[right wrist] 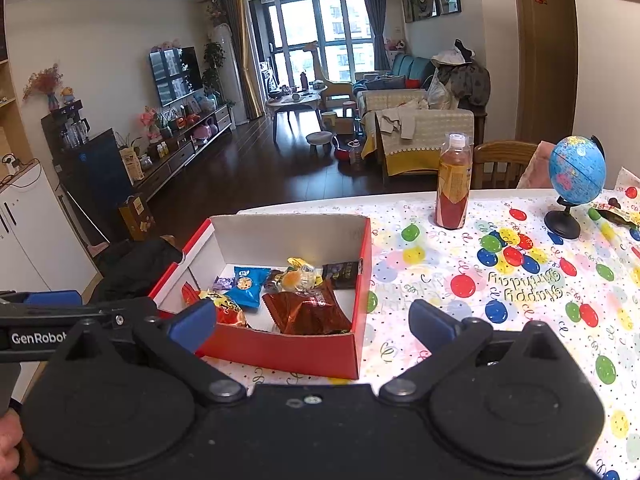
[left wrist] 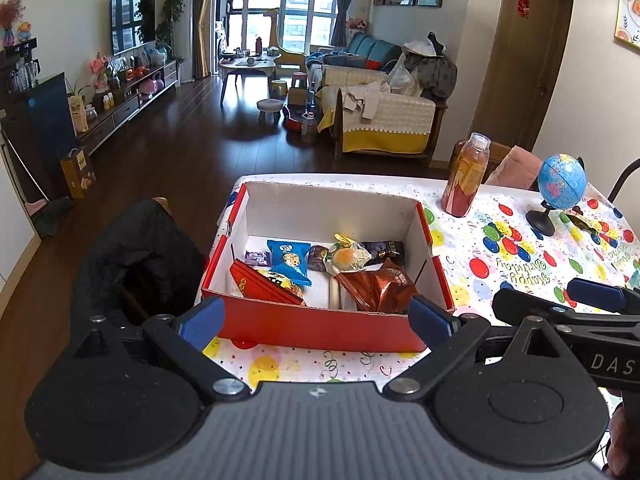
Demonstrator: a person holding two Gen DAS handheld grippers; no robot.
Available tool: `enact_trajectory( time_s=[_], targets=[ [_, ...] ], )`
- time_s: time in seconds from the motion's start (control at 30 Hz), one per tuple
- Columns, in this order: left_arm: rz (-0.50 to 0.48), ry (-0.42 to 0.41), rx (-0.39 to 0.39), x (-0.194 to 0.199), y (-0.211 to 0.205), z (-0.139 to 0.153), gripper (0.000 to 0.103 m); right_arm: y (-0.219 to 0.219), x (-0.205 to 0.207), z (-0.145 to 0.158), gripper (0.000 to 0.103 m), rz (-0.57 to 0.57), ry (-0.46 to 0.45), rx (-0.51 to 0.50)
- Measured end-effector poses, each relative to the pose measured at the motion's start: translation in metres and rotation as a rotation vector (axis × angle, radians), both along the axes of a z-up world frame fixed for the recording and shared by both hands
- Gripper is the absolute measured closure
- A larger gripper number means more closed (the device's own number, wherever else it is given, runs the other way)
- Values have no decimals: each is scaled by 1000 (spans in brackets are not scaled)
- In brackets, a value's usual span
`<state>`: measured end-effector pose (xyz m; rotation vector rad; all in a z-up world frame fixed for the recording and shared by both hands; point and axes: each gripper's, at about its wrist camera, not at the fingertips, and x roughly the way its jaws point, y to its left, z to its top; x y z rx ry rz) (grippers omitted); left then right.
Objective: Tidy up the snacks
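A red cardboard box (left wrist: 320, 324) with a white, matte interior sits on a table covered by a glossy balloon-print tablecloth (left wrist: 512, 264). The left gripper (left wrist: 316, 316) hovers at the box's near wall, its ribbed blue pads spread wide with nothing between them, one pad near each front corner. Inside the box lie crinkly wrapped snacks: a shiny copper-brown foil packet (left wrist: 380, 288) at 4 o'clock, a flat red packet (left wrist: 264, 284) at 8 o'clock, a blue pillow-shaped biscuit pouch (left wrist: 289, 260) near the centre, a clear wrapper holding a round orange sweet (left wrist: 346, 258) just right of it, a small purple wrapper (left wrist: 258, 257) at 10 o'clock and a dark chocolate bar wrapper (left wrist: 384, 250) at 1 o'clock. In the right wrist view, the right gripper (right wrist: 312, 322) is held low over the tablecloth at the box's right front corner, its jaws likewise wide apart and empty; the left pad overlaps the box's near wall, the right pad stands over bare cloth. Beyond the box, at 1 o'clock, a cylindrical plastic bottle (right wrist: 454, 184) of reddish drink stands upright, and at 2 o'clock a small blue globe (right wrist: 576, 170) on a round black base, with another loose snack wrapper (right wrist: 614, 210) lying just right of the base.
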<state>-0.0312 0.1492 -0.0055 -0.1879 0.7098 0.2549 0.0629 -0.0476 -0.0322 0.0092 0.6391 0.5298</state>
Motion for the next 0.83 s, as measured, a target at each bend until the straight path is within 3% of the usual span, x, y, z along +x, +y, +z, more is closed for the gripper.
enact_trajectory(
  time_s=[0.83],
  targets=[
    [-2, 28, -35, -2, -4, -6, 4, -2, -7, -5, 0, -6, 8, 2]
  ],
)
